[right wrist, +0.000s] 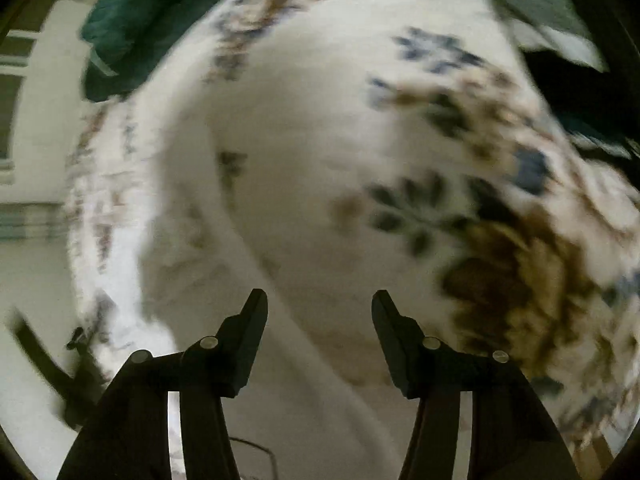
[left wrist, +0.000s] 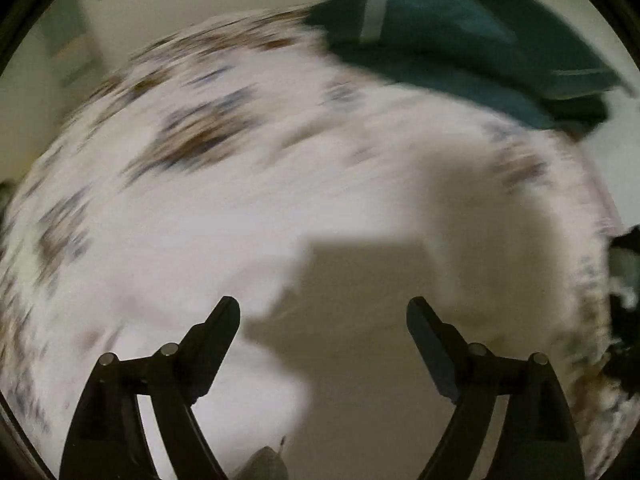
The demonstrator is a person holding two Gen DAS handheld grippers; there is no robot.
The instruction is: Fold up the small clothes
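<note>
Black fingers of the left gripper [left wrist: 323, 308] sit lowest in the left wrist view, spread wide with nothing between them; beneath the gap lies a plain beige surface [left wrist: 360, 380] crossed by shadow. Largest of everything is the white floral cloth [left wrist: 248, 208], a big pale sheet printed with brown and blue flowers (all of it smeared by motion blur), which fills most of that view and curves around the bare beige patch on the left, top and right. Whether it is a garment or a bedsheet cannot be told.

From the right wrist view the same floral cloth [right wrist: 340, 160] covers nearly the whole frame, with a long fold running down toward the right gripper [right wrist: 320, 300], whose fingers stand moderately apart and hold nothing; the cloth lies just ahead of the tips.

Next in size, a dark teal garment [left wrist: 448, 32] lies bunched at the far edge of the floral cloth, resting on it, with a pale tag [left wrist: 374, 18] showing. It appears again at the upper left of the right wrist view [right wrist: 132, 20].
</note>
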